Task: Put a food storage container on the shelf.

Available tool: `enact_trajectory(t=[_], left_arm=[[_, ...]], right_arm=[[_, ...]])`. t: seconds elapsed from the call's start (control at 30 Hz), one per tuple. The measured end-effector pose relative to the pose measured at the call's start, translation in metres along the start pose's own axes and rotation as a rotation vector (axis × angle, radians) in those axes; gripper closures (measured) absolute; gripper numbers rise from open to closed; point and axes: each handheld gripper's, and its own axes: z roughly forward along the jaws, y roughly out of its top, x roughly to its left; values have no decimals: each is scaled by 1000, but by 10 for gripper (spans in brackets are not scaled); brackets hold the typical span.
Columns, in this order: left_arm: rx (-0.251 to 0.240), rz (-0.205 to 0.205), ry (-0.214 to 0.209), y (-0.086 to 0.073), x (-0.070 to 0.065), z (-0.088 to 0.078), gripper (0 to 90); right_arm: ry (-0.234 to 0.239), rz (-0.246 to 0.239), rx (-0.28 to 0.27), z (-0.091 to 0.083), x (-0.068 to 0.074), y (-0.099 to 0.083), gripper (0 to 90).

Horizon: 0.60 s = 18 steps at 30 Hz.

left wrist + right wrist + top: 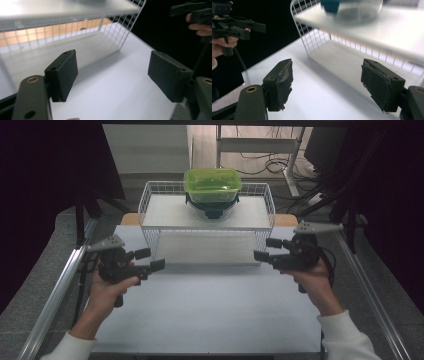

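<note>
A green translucent lidded box (212, 185) rests on a clear bowl (213, 211) with a dark teal part, on the top shelf of a white wire rack (165, 212) at the back of the white table (210, 310). My left gripper (150, 259) hovers open at the rack's front left corner, jaws pointing right. My right gripper (267, 249) hovers open at the front right corner, jaws pointing left. In the left gripper view the gripper (112, 75) has only table between its pads, with the rack (125, 32) ahead. The right gripper (327, 82) is likewise open, and the bowl (359, 12) sits above.
Metal rails (55, 290) run along both sides of the table. Black curtains hang left and right. Cables and a metal stand (292, 165) lie on the floor behind the rack. The rack's lower level (205, 247) is bare.
</note>
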Motion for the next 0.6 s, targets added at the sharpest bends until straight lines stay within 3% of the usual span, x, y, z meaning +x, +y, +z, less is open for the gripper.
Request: enact_trajectory(t=[0.03, 0.07, 0.1, 0.13, 0.17, 0.2, 0.3, 0.37, 0.43, 0.57, 0.6], left_arm=[[0, 0, 0, 0, 0, 0, 249], [38, 18, 32, -15, -1, 7, 247], [38, 18, 32, -15, -1, 7, 249], [60, -11, 7, -29, -1, 14, 249], [60, -11, 7, -29, -1, 14, 247], [88, -14, 17, -43, -2, 19, 248], [126, -4, 29, -56, -3, 24, 248], [170, 12, 43, -73, -5, 31, 248], [199, 36, 61, -80, -9, 35, 243], [217, 25, 42, -88, -13, 40, 243], [232, 40, 51, -91, -16, 42, 241]], right_arm=[[0, 0, 0, 0, 0, 0, 250], [-5, -1, 12, 1, 1, -20, 240], [-3, 5, 18, 2, 1, -30, 231], [-5, 8, 24, 4, 1, -39, 219], [-13, 6, 28, 5, 1, -47, 215], [-17, 7, 33, 5, 1, -56, 213], [-18, 12, 50, 6, 0, -72, 209], [-26, 31, 83, 10, -2, -96, 204], [-37, 37, 117, 14, -4, -112, 202], [-43, 49, 165, 22, -6, -128, 193], [-43, 53, 184, 26, -6, -133, 192]])
